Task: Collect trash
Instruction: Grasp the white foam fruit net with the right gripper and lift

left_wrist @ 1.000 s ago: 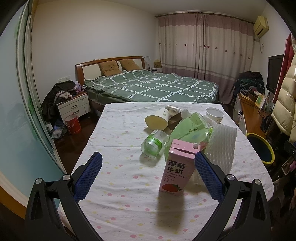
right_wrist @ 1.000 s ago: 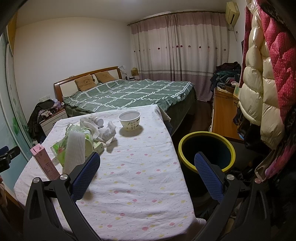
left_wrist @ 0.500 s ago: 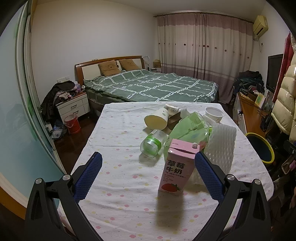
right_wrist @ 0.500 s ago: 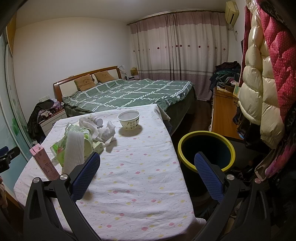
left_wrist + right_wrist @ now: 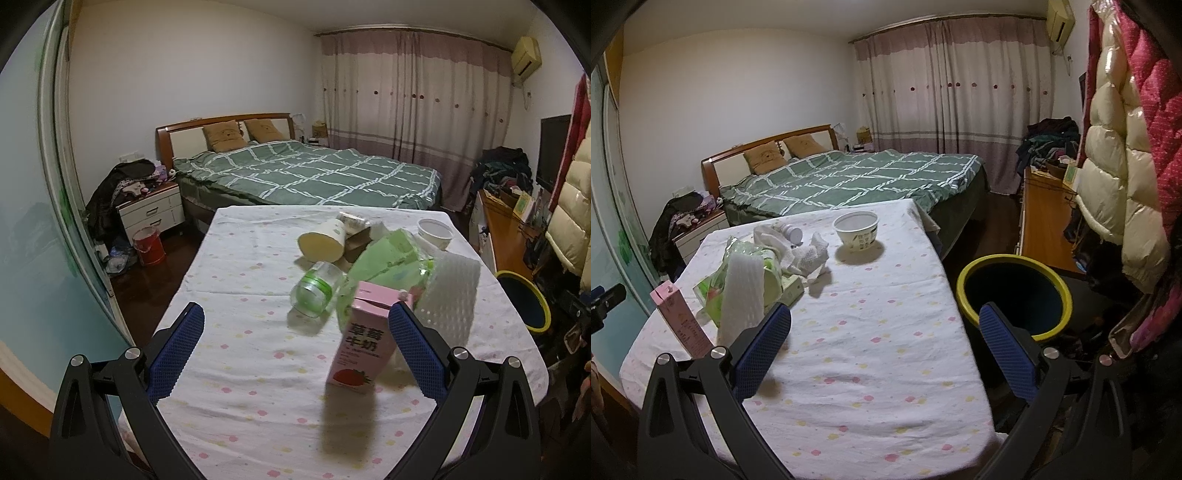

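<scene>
A pink strawberry milk carton (image 5: 360,343) stands upright on the table (image 5: 236,280), just inside the right finger of my open left gripper (image 5: 295,354). Behind it lie a clear bottle with a green label (image 5: 314,290), a cream paper cup on its side (image 5: 321,243), green plastic packaging (image 5: 388,262), white foam netting (image 5: 450,295) and a white bowl (image 5: 435,232). My right gripper (image 5: 886,350) hangs open over the table's near right part, holding nothing. The same carton (image 5: 681,319), foam netting (image 5: 742,295), crumpled tissues (image 5: 809,254) and bowl (image 5: 857,234) appear there. A yellow-rimmed bin (image 5: 1014,295) stands right of the table.
A green-quilted bed (image 5: 306,173) lies beyond the table. A nightstand (image 5: 151,212) and red bucket (image 5: 149,245) sit on the floor at left. A wooden desk (image 5: 1041,221) and hanging puffer jackets (image 5: 1123,158) crowd the right side by the bin.
My left gripper has shifted slightly left and closer, so the carton now sits nearer its right finger. The right gripper's view has barely changed.
</scene>
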{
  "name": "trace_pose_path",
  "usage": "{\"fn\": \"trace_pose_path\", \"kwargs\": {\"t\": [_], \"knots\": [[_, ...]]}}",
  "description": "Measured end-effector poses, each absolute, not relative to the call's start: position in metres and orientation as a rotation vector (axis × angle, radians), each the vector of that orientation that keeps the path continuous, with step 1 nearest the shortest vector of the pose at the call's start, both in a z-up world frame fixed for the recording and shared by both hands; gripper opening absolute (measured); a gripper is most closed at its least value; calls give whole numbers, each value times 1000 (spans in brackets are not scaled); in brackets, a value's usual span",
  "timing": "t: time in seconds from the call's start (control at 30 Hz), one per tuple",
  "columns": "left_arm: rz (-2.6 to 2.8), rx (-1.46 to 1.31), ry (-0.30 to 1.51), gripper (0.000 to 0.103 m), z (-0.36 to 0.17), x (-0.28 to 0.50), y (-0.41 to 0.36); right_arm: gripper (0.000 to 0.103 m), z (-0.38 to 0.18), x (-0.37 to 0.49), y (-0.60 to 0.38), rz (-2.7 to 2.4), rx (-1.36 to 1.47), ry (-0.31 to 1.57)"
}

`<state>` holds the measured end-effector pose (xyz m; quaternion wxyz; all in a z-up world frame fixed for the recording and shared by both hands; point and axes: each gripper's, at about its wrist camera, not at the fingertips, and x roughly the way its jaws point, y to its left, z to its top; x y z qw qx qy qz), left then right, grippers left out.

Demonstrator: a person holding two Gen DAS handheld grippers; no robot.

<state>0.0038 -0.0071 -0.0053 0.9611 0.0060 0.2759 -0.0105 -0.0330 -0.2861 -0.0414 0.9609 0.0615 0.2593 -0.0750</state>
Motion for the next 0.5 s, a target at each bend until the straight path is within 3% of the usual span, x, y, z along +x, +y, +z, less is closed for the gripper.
{"fn": "trace_pose_path", "kwargs": {"t": [0.5], "knots": [[8, -10, 590, 98, -19, 25, 19, 94, -51, 35, -219, 88, 129, 608]]}}
